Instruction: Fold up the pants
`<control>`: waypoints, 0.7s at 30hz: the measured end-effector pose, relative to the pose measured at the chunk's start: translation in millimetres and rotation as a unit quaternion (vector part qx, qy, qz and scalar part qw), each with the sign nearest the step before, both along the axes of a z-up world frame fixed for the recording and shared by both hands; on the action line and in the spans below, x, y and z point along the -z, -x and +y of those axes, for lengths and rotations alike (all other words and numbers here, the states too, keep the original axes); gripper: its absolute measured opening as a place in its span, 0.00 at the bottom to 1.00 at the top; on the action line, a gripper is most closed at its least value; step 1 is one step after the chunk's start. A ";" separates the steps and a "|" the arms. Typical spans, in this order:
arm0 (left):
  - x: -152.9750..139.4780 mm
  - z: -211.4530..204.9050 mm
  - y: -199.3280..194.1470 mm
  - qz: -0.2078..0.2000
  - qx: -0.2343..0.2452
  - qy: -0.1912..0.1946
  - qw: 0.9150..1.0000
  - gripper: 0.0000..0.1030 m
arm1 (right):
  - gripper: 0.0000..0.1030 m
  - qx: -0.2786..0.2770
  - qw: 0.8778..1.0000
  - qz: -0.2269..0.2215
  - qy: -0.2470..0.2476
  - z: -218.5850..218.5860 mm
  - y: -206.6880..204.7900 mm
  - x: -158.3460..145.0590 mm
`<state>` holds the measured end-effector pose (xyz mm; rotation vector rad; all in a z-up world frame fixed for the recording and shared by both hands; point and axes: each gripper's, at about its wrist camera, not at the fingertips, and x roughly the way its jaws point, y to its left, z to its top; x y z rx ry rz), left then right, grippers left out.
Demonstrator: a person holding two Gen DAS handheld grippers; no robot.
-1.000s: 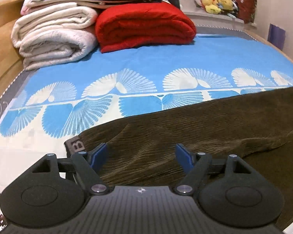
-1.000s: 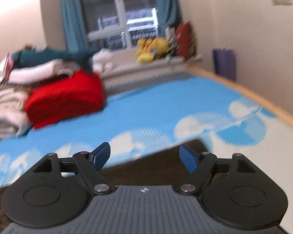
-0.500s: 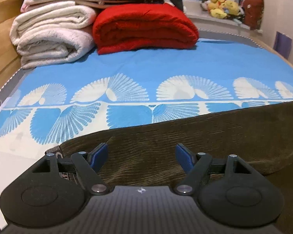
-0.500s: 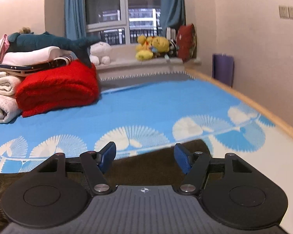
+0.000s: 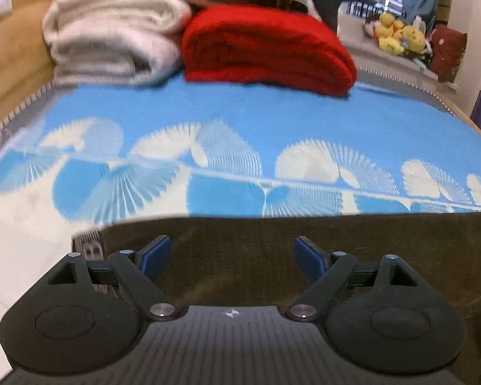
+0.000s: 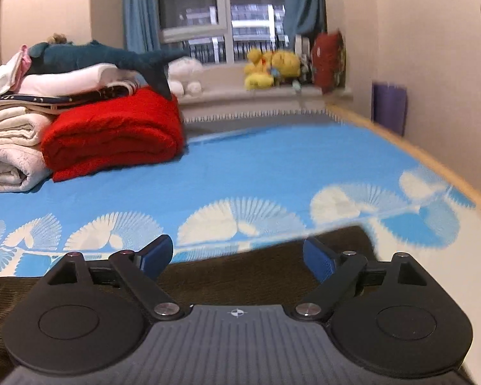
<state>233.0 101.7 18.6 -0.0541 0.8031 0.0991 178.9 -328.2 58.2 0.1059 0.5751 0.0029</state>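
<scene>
Left gripper (image 5: 231, 253): ribbed grey-black housing, small white compass-like mark at centre. Two matte black round lobes with shallow disc insets. Black link arms, silver pivot screws, triangular cut-outs near outer ends. Blue pads on fingers (image 5: 154, 256). Right gripper (image 6: 237, 255): same build, same mark, blue pads, silver screws.

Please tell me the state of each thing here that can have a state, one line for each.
brown corduroy pants: lying flat on the bed sheet, not gripped.
left gripper: open, jaws just widened, nothing pinched.
right gripper: open, jaws just widened, nothing pinched.
red blanket: folded.
white blankets: folded, stacked.
</scene>
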 end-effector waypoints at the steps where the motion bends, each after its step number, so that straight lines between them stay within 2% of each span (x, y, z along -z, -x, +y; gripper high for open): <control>1: 1.6 0.4 -1.3 0.008 0.003 0.004 1.000 0.85 | 0.84 -0.009 1.000 0.011 -0.012 1.3 -2.3 0.8; 3: 3.4 -0.2 -2.1 0.007 0.028 0.013 0.999 0.85 | 0.78 -0.023 1.000 0.007 -0.016 8.2 -1.5 -1.1; 4: 3.6 -1.9 -2.1 0.003 0.035 0.003 0.999 0.85 | 0.78 -0.027 1.000 -0.001 -0.008 12.6 -0.5 -2.7; 7: 8.2 -4.7 -2.5 -0.008 0.032 -0.032 0.999 0.85 | 0.75 -0.032 0.999 -0.034 0.022 23.6 3.5 -7.9; 11: 16.0 4.4 -10.4 -0.011 0.013 -0.040 0.999 0.85 | 0.72 -0.027 0.997 -0.063 0.031 31.7 4.4 -10.8; 15: 23.0 15.4 -24.6 -0.003 0.009 -0.033 0.999 0.85 | 0.73 -0.033 0.996 -0.065 0.044 36.1 0.8 -11.8; 18: 29.5 26.5 -38.8 0.007 -0.007 -0.044 0.999 0.85 | 0.74 -0.051 0.995 -0.057 0.061 42.6 -1.9 -11.1; 21: 35.2 44.8 -52.4 0.007 -0.012 -0.025 1.000 0.85 | 0.76 -0.067 0.994 -0.052 0.070 50.0 -4.3 -11.1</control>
